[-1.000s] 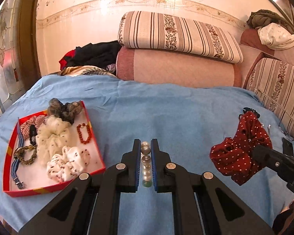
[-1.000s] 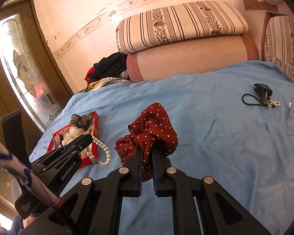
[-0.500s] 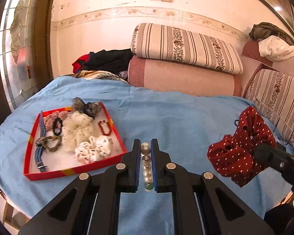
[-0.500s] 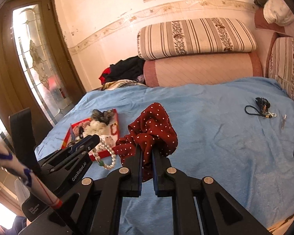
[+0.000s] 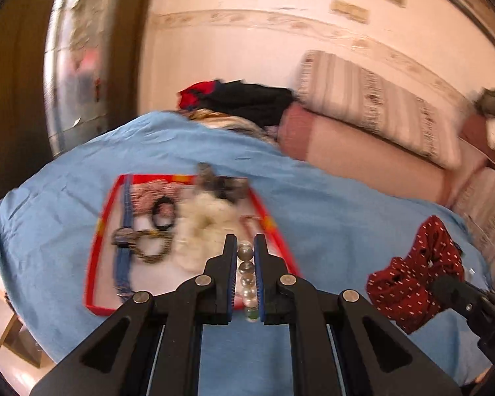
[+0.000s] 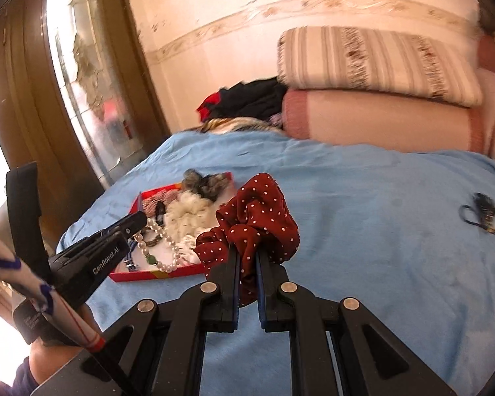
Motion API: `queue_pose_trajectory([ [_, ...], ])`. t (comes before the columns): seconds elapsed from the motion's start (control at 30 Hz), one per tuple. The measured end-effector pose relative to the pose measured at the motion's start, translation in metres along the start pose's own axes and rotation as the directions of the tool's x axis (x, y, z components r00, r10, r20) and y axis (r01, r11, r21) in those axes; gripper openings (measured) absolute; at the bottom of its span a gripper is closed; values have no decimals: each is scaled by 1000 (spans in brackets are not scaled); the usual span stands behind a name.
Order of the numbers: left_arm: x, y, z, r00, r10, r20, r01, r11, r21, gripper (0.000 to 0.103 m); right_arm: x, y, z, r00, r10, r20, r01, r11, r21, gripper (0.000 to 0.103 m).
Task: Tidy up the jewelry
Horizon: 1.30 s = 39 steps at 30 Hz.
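Both loads have swung over toward the red tray (image 5: 97,247): the pearl bracelet (image 5: 246,275), pinched in the left gripper (image 5: 246,247), now hangs above its near corner, and the red polka-dot scrunchie (image 6: 257,221), clamped in the right gripper (image 6: 246,257), hovers just right of it. Lower each into bare tray floor, clear of the white scrunchies (image 5: 203,217), before releasing.

Scrunchie (image 6: 257,221): dark red, white polka dots. Bead string (image 6: 161,247): pearl white, one green bead. Tray (image 5: 97,257): red rim with yellow marks, white floor. Bed cover (image 6: 363,231): plain light blue. Cushion (image 6: 379,66) at 1 o'clock: cream with brown stripes. Tongs (image 5: 246,247): black, blue pads.
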<state>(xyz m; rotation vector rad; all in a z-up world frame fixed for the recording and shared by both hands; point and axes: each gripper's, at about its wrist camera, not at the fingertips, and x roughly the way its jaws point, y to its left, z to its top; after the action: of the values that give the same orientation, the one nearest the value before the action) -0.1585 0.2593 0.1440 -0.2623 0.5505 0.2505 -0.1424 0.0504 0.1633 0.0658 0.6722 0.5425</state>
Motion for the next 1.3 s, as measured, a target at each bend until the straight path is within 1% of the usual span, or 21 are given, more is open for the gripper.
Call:
queue_pose_trajectory([
  [0.2,36,59,3,994,75,-80,-82,992,-92,10,81,38,16,989,98,-110,-102,994,-26,9],
  [0.33,64,91,-2,981,78,-179,-109,979,-170,10,132,56,19,975,123,-187,-129,992,-18,9],
  [0.53,76,96,-6,970,109,-215,-149,973,-177,10,178,65,21,966,97,-238,-107,994,-27,10],
  [0.57,79,96,-7,969,104,-225,-147,972,-181,10,184,67,21,963,101,-252,-112,993,-30,12],
  [0.6,80,96,-7,967,97,-234,-143,972,-185,12,190,68,21,957,97,-274,-112,993,-38,13],
  [0.63,81,94,-8,966,102,-236,-147,972,-183,21,193,69,21,955,84,-285,-102,994,-46,14],
  [0.67,80,93,-7,967,111,-231,-153,972,-176,28,195,69,20,952,65,-298,-85,995,-56,28],
  [0.7,77,91,-7,968,123,-217,-161,972,-168,45,195,69,19,949,56,-311,-79,995,-61,48],
  [0.73,74,90,-6,970,139,-200,-173,971,-162,54,193,67,21,951,56,-305,-79,995,-62,55],
  [0.77,70,89,-5,971,160,-178,-188,970,-153,57,187,66,21,956,58,-287,-79,995,-63,61],
  [0.87,60,87,-3,974,180,-139,-200,968,-149,64,167,61,26,965,68,-252,-87,994,-63,61],
  [0.93,47,85,-1,974,203,-102,-217,964,-151,77,146,55,27,973,78,-215,-89,995,-38,61],
  [0.97,41,83,0,972,218,-85,-229,962,-148,80,132,52,27,980,77,-186,-84,996,-31,61],
  [1.03,21,76,4,968,246,-48,-250,959,-132,88,100,48,25,992,22,-123,-29,998,-52,62],
  [1.07,9,71,5,969,245,-28,-246,961,-125,89,76,47,21,997,-6,-79,1,998,-70,65],
  [1.1,-3,67,6,968,249,-3,-248,962,-116,91,63,47,20,998,-18,-60,13,997,-82,69],
  [1.13,-21,57,8,966,258,28,-255,963,-88,98,43,47,17,998,-48,-30,45,994,-100,71],
  [1.17,-34,50,9,967,249,43,-247,967,-60,103,18,49,12,997,-81,16,82,989,-123,75],
  [1.2,-52,43,9,969,234,73,-233,972,-28,103,-4,51,6,995,-82,53,89,986,-143,83],
  [1.27,-80,34,6,965,234,120,-236,972,6,103,-35,54,-3,993,-71,91,85,983,-166,90],
  [1.3,-95,30,4,960,248,128,-253,967,24,103,-49,56,-8,990,-77,115,96,981,-170,90],
])
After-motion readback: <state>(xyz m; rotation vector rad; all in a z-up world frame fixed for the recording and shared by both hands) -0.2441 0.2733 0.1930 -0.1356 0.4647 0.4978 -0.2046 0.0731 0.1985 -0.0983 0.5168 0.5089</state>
